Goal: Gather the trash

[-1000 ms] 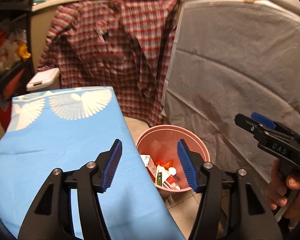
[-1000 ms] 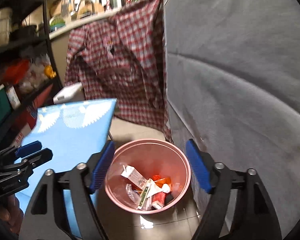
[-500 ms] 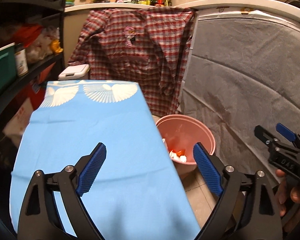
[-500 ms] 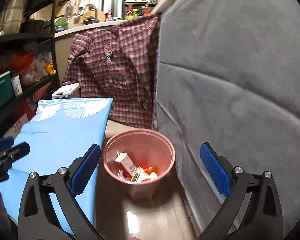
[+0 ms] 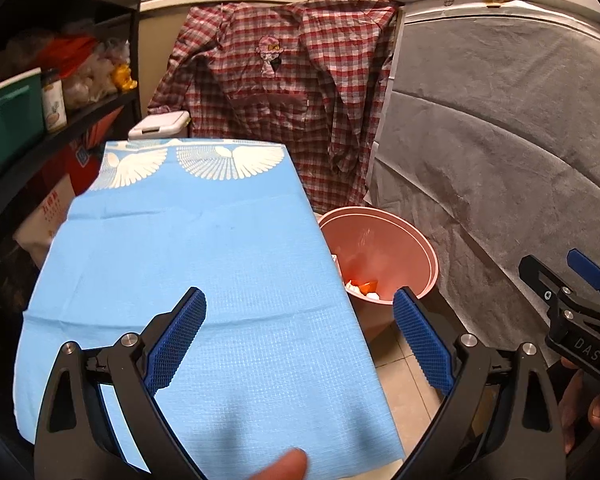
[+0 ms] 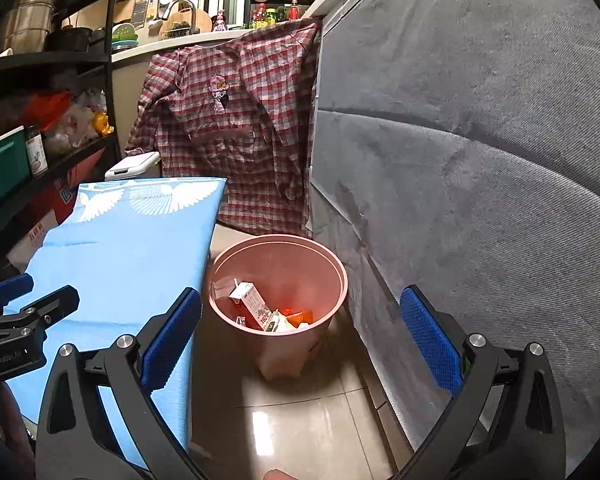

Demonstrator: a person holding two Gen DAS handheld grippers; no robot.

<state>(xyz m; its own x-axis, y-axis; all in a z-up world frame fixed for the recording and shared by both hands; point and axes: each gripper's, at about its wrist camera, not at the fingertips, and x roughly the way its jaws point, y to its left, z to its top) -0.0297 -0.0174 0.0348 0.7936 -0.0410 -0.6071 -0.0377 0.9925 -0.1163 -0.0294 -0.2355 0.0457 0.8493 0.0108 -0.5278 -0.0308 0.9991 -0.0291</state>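
Although the pink bin [image 6: 278, 276] stands in full sight ahead of the right claw [image 6: 300, 340], between its two blue pads, the trash in it is a jumble: only a white milk carton [image 6: 252, 304] with a straw and red print stands out, its lettering too small to read, with orange wrappers [image 6: 298, 316] beside it and the rest hard to tell apart. From the left claw [image 5: 300, 340] the same bin [image 5: 388, 248] lies ahead and to the right, its near left side cut off by the edge of the blue-covered worktop [image 5: 204, 280], so only scraps of white and orange show inside. Both claws are spread wide with nothing between the pads; the left one hangs over the worktop's near end, and the right one over the tiled floor [image 6: 300, 420] beside it. The right claw's body shows at the right edge of the left view, stamped "DAS", with a hand partly cut off below it; the left claw's body at the left edge of the right view bears small white lettering, seemingly "GenRobot.AI". Beyond the bin hangs a red plaid shirt [image 6: 228, 120] with a small pink cartoon patch; a grey cloth [image 6: 480, 160] covers whatever stands to the right. A box under the shelves [image 5: 48, 216] to the left carries red characters, blurred.
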